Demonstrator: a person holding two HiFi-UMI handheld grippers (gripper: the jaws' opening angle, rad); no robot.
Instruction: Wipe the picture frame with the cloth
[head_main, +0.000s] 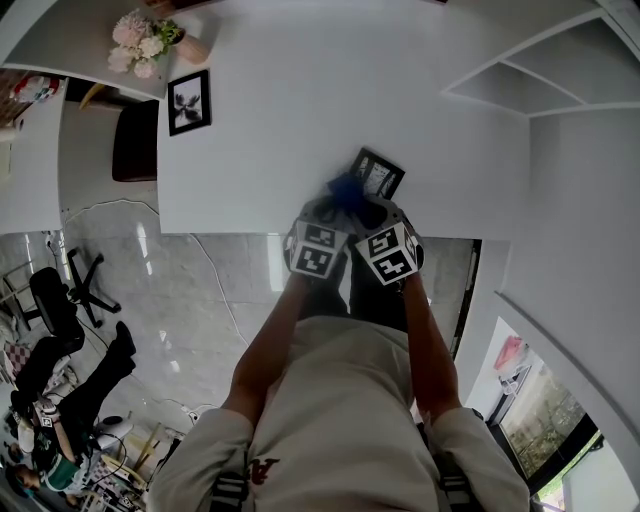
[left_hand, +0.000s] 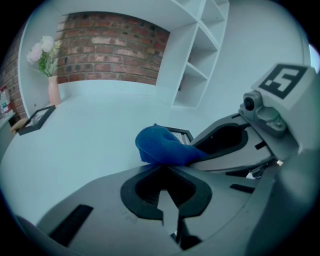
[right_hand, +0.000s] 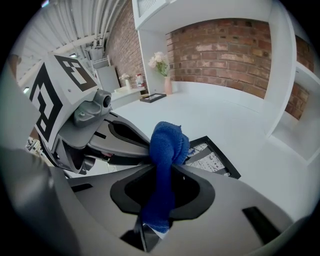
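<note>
**Cloth clamped at the frame**

The right gripper (right_hand: 162, 170) is clamped on the blue cloth (right_hand: 169, 142), which bunches up just past its tips. The left gripper (left_hand: 165, 167) sits close beside it, jaws together, with the cloth right at its tips. The frame (right_hand: 214, 159) lies flat on the table (head_main: 300, 120) just ahead of both grippers.

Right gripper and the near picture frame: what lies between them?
The blue cloth, clamped in the jaws of the right gripper, bunches up in front of the frame. The right gripper view shows it.
</note>
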